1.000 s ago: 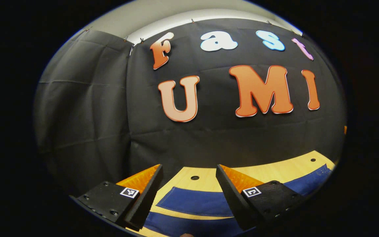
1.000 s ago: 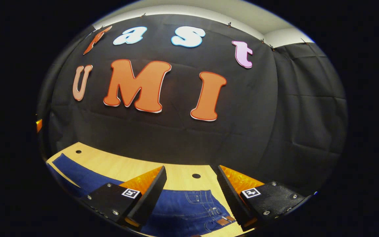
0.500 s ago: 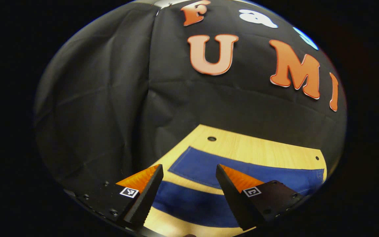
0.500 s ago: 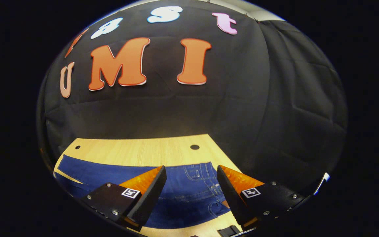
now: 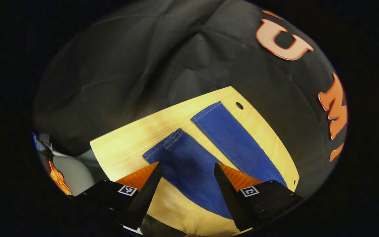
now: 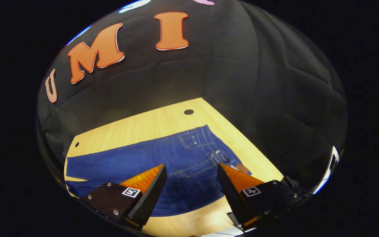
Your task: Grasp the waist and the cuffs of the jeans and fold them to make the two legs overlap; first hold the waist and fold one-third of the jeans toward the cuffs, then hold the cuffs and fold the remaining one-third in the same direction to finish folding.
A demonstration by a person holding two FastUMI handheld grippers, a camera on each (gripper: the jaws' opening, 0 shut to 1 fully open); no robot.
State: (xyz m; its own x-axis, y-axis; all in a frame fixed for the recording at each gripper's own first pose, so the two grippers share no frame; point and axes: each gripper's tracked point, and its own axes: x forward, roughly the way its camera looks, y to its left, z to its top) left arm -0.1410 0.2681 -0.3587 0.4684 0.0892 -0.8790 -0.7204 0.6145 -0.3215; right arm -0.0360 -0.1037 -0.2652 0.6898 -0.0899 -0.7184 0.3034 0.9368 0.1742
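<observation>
Jeans (image 6: 163, 161), dark blue denim, are laid flat on the wooden table (image 6: 149, 126), legs apart, cuffs (image 5: 163, 143) unfolded. Left gripper (image 5: 186, 169) and right gripper (image 6: 191, 169) are held spread above the fabric.

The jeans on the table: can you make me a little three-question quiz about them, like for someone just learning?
1. True or false: the two legs of the jeans already lie one on top of the other.
2. In the right gripper view, which end of the jeans lies ahead of the right gripper: A the cuffs, B the waist, C a pocket lining?
3. Fill in: both grippers are ___, holding nothing.

Key: 1 false, the legs lie apart on the table. 2 B. 3 open; the left gripper has its fingers spread too.
</observation>
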